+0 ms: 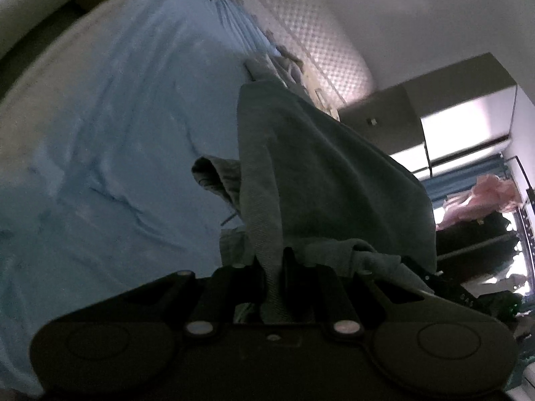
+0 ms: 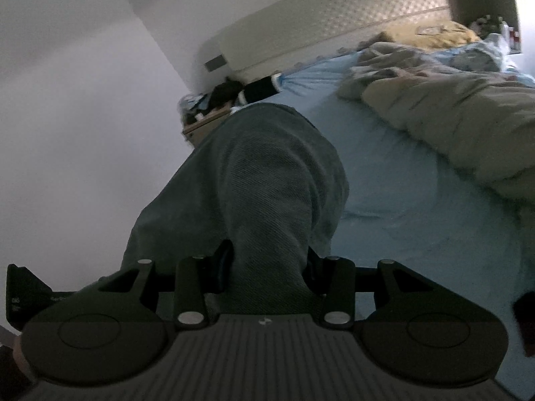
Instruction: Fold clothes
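Currently the left gripper (image 1: 272,264) has its fingers pinched tight on a fold of the grey-green garment (image 1: 317,173), cloth bunched between them and spilling over the right-hand finger. Right gripper (image 2: 267,267) likewise clamped, a thick roll of the same garment (image 2: 260,180) filling the gap between its fingers. Garment hangs forward from both grips, raised above the blue bedsheet (image 1: 117,117); whether its far end touches the sheet, cannot tell. A looser flap with a cuff or hem (image 1: 214,173) droops on the sheet side of the left grip. Cloth is bunched and draped, no flat folded shape visible, so as a judgement the fold is unfinished: garment is held by two points, which would suit either spreading it onto the sheet or carrying one edge over another mid-fold. Beyond the garment, a beige duvet (image 2: 451,127) lies heaped on the far side of the sheet, near the headboard (image 2: 334,23).
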